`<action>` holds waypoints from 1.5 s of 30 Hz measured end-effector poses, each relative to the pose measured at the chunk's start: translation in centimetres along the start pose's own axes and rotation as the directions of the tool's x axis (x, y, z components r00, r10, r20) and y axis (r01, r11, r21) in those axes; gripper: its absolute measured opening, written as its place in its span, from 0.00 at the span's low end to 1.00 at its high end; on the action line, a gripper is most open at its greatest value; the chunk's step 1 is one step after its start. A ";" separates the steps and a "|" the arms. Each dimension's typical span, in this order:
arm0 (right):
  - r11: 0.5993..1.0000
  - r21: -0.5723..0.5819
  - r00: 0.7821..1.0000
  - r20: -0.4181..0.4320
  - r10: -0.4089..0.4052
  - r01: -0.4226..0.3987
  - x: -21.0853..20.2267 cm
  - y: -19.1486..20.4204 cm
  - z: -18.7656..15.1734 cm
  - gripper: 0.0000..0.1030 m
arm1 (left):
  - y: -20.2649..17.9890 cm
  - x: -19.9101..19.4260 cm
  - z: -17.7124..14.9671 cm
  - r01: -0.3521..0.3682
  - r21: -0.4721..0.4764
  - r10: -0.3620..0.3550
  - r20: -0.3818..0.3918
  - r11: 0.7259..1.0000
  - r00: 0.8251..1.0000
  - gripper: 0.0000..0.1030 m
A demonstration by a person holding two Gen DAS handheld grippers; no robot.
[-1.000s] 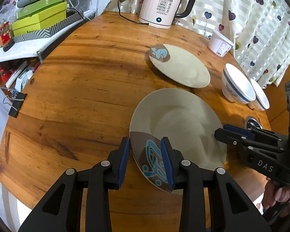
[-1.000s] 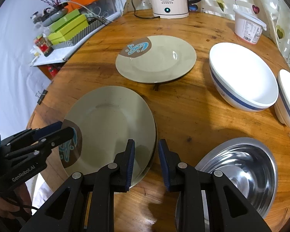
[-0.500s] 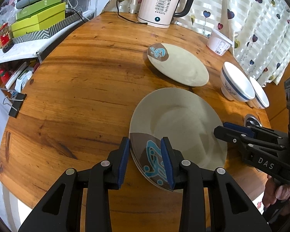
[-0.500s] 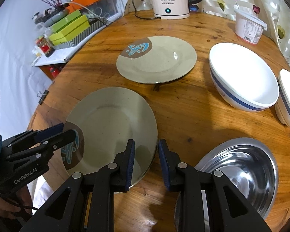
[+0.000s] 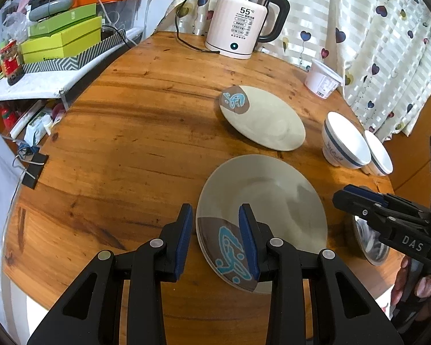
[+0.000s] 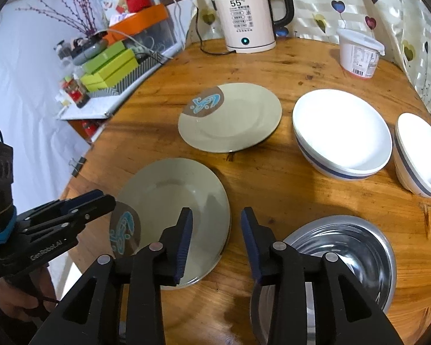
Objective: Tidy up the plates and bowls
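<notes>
My right gripper (image 6: 217, 238) is opening off the near plate (image 6: 172, 198), nothing gripped; left gripper (image 5: 215, 238) half-open straddling its rim; next, stack it on the far plate (image 6: 230, 116).

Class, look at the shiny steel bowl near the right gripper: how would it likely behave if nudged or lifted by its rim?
The shiny steel bowl looks thin-walled, so probably light for its size. Its polished, mirror-like surface suggests the pads could slip on the rim. Sitting on the smooth wooden table with a rounded body, it would likely slide or rock rather than tip over. It seems rigid, not fragile.
</notes>
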State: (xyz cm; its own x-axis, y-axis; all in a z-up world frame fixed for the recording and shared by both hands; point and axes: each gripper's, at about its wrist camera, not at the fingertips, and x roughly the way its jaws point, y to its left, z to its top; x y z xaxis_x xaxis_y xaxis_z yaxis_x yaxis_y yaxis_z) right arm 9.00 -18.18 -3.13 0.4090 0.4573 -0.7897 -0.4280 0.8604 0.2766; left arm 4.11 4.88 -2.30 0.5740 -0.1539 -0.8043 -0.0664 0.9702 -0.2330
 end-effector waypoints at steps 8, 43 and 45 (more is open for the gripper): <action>1.000 0.015 1.000 -0.003 0.005 -0.004 -0.3 -0.1 0.0 0.34 | 0.1 0.1 0.3 0.000 0.000 0.000 -0.004 1.000 1.000 0.33; 0.994 0.107 1.000 -0.007 0.025 -0.024 2.0 -2.0 3.6 0.34 | -0.7 3.5 4.4 0.022 0.042 -0.021 -0.024 0.999 0.999 0.33; 0.993 0.113 1.000 -0.009 0.028 -0.026 2.3 -2.1 3.9 0.34 | -0.7 3.8 4.9 0.026 0.039 -0.025 -0.024 0.999 0.999 0.33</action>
State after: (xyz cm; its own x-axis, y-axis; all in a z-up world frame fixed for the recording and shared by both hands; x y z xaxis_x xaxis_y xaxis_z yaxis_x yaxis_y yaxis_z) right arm 14.04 -18.06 -3.42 0.3900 0.4789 -0.7865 -0.3447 0.8679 0.3576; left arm 10.32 4.54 -2.56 0.5555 -0.1825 -0.8112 -0.0193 0.9725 -0.2320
